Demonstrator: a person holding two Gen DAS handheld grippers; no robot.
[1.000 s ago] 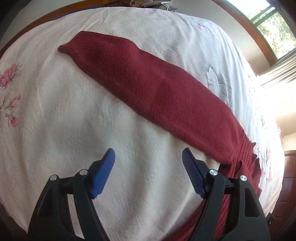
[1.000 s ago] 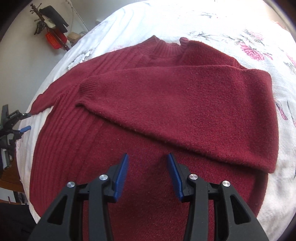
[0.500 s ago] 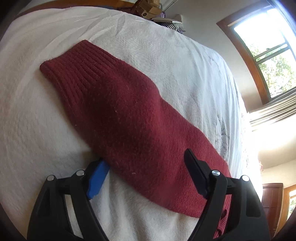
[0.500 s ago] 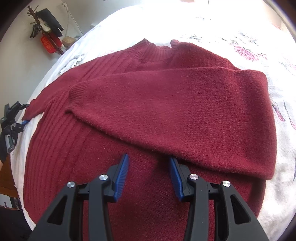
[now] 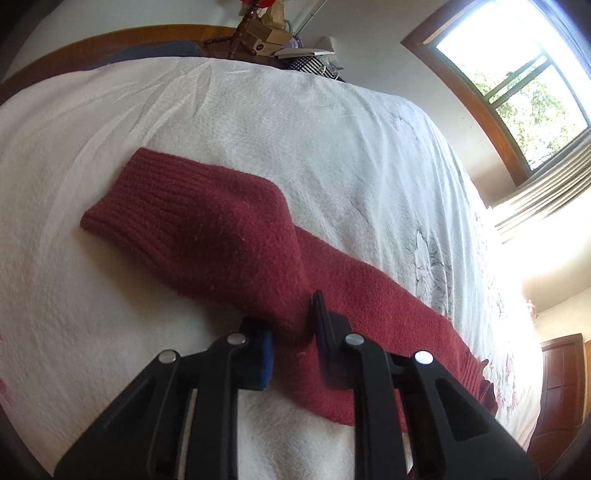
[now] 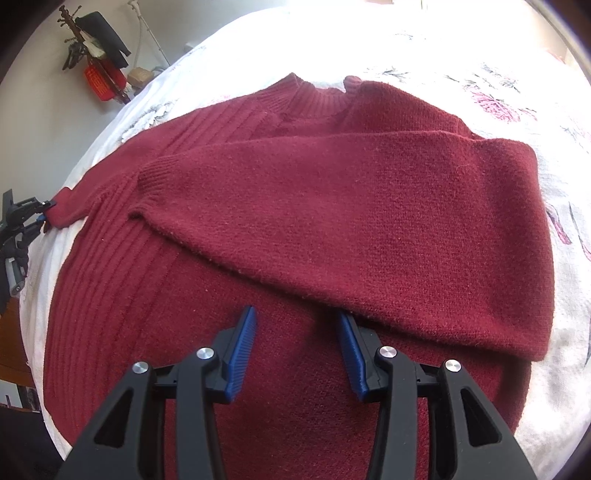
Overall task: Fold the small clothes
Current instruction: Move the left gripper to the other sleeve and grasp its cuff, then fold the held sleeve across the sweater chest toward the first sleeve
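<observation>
A dark red knitted sweater (image 6: 280, 206) lies flat on the white bedspread (image 6: 535, 92), one sleeve (image 6: 351, 221) folded across its chest. Its other sleeve (image 5: 207, 229) stretches out over the bed in the left wrist view, ribbed cuff at the far end. My left gripper (image 5: 291, 332) is shut on this sleeve, cloth bunched between the fingers. The same left gripper (image 6: 33, 218) shows at the sleeve's end at the left edge of the right wrist view. My right gripper (image 6: 297, 328) hovers open over the sweater's lower body, just below the folded sleeve's edge.
The bedspread (image 5: 295, 122) has pink flower prints (image 6: 491, 103) at the right. A wooden bed frame (image 5: 110, 38) and cluttered items (image 5: 266, 33) lie beyond the bed; a window (image 5: 517, 85) is at the upper right. A coat stand (image 6: 96, 55) stands by the wall.
My left gripper moved forward along the outstretched sleeve and closed on it, bunching the cloth. My right gripper stayed open and edged slightly closer to the folded sleeve.
</observation>
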